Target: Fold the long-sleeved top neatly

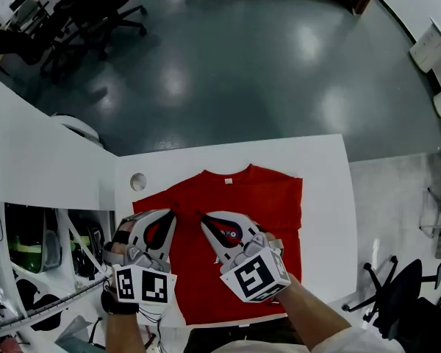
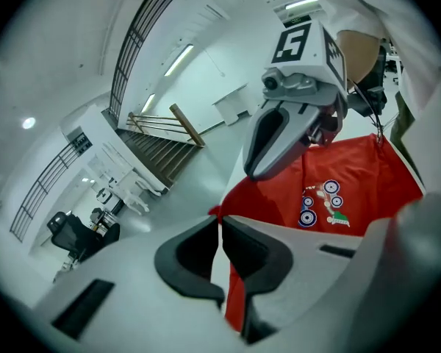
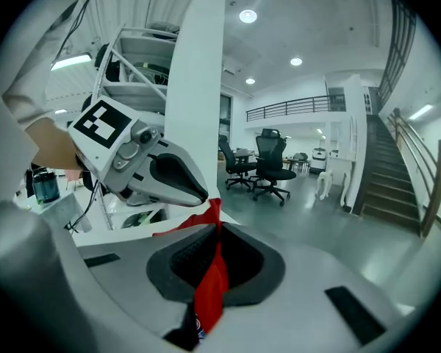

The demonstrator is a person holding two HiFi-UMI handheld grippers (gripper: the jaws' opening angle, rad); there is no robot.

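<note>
A red long-sleeved top (image 1: 257, 197) lies spread on the white table (image 1: 327, 197), neck label toward the far edge. Both grippers sit close together over its near-left part. My left gripper (image 1: 171, 214) is shut, and a strip of red cloth (image 2: 237, 293) runs down between its jaws. My right gripper (image 1: 203, 216) is shut on a pinched fold of the top (image 3: 212, 285), which stands up between its pads. In the left gripper view the right gripper (image 2: 259, 169) hangs just above the red top (image 2: 360, 171), whose printed picture (image 2: 323, 204) shows. The right gripper view shows the left gripper (image 3: 197, 194) close by.
A small white round disc (image 1: 138, 181) lies on the table by the top's far-left corner. Shelving with clutter (image 1: 37, 256) stands left of the table. Office chairs (image 1: 95, 13) stand on the grey floor beyond, and another chair (image 1: 397, 285) is at the near right.
</note>
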